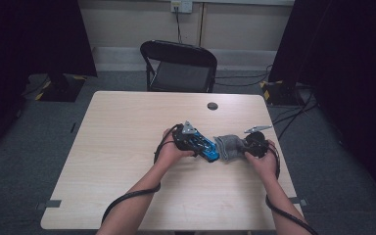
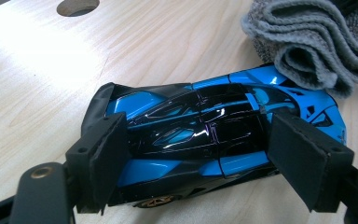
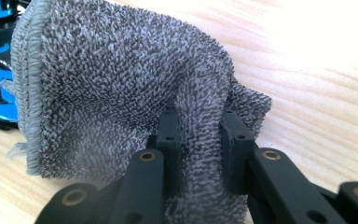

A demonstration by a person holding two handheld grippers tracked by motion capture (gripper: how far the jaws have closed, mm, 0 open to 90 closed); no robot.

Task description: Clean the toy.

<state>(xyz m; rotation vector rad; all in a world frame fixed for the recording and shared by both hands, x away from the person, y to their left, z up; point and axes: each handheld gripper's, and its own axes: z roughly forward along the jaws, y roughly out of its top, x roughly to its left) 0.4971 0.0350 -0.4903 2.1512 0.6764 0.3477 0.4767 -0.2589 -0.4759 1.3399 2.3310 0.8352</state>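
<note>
1. The left gripper (image 2: 196, 154) is clamping a blue and black toy car (image 2: 205, 140) between its two black jaws, one pad pressing each end of the body.
2. The car is lying crosswise between the jaws, resting on the pale wooden table (image 2: 42, 79).
3. Beyond the right-hand jaw, a folded grey cloth (image 2: 307, 46) is touching the car's far end.
4. Far beyond the left-hand jaw, a round hole (image 2: 77, 6) is showing in the tabletop.
</note>
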